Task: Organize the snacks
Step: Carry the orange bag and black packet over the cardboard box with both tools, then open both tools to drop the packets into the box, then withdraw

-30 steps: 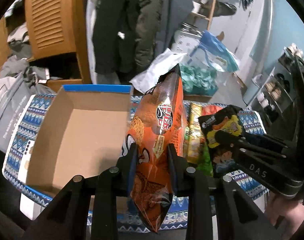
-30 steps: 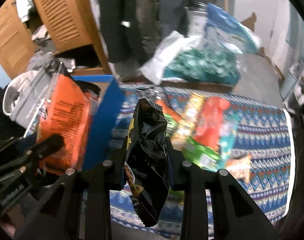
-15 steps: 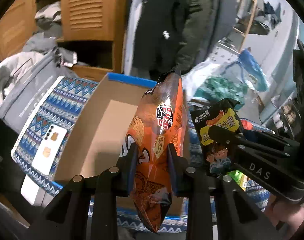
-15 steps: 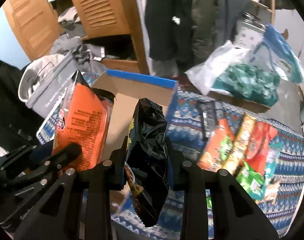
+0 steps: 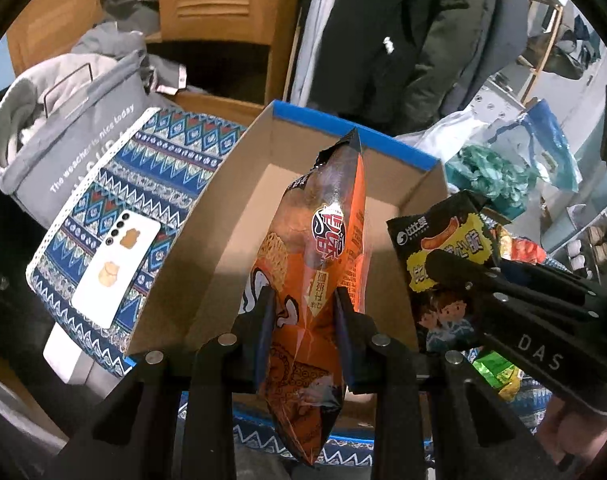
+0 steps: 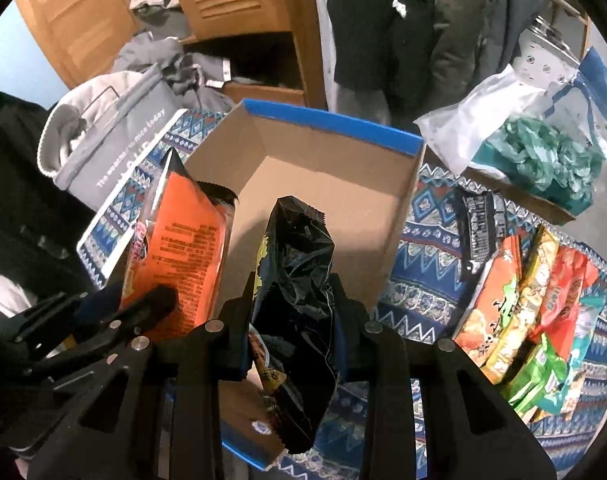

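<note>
Currently both tongs carry a packet above the cardboard box [image 5: 231, 240], which sits open on the patterned cloth [image 5: 143, 184].

Left gripper [image 5: 303, 320]: jaws clamped tight on the orange snack bag [image 5: 323, 264], pinched around its lower middle, bag standing upright with its top seal toward 12 o'clock.

Right gripper [image 6: 293, 312]: jaws beginning to ease apart, though the black snack bag [image 6: 299, 280] sits between the pads and looks pinched yet. From the left wrist view it appears at 3 o'clock of the orange bag.

Box position: its open floor lies from 11 to 12 o'clock of the left tongs; from the right tongs, at 12 o'clock, with the blue rim farthest off.

Advice for you: lower each bag well inside the walls before letting go, so neither tips over the near rim. Lay them side by side rather than stacked; keep the two tools apart, since they hang close.

Remaining packets [image 6: 535, 320] lie in a row on the cloth at 3 o'clock of the right tongs. A white phone [image 5: 115, 268] lies at 9 o'clock of the box; keep clear of it.
</note>
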The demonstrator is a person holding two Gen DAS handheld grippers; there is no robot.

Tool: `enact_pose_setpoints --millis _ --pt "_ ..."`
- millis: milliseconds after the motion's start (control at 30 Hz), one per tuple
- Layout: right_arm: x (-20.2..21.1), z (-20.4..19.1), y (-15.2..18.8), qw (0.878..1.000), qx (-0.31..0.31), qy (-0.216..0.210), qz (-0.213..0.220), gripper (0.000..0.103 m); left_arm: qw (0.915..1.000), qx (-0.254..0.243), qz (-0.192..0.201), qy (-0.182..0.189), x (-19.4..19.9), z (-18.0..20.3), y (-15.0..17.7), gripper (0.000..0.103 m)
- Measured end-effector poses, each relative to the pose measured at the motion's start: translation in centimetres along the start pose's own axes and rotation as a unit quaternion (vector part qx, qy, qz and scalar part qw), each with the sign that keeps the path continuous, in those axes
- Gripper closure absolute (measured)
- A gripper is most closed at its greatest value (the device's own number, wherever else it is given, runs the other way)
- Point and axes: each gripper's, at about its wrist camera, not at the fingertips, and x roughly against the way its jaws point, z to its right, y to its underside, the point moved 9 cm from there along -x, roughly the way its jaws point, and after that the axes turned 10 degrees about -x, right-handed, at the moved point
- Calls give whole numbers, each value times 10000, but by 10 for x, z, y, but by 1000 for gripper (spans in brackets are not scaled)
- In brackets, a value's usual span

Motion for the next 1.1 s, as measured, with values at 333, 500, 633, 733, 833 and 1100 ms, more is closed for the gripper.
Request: enact_pose_setpoints --millis 333,500,633,733,833,1100 --pt "1 -1 -5 9996 122 204 143 38 9994 44 132 -328 5 -12 -3 50" --pt "8 10 -9 9993 6 277 248 33 9993 94 130 -329 8 -14 -4 40" --pt "16 20 -11 9989 -102 319 326 32 9994 100 134 -302 9 -10 -4 34" --pt "22 30 -12 9986 -188 338 366 32 9994 101 170 -270 11 -5 -5 34" --pt "28 40 -12 9980 -283 398 397 32 9995 80 188 -235 14 2 -7 32" --pt "46 78 -6 9954 -518 614 520 29 9992 -238 281 -181 20 32 -12 29"
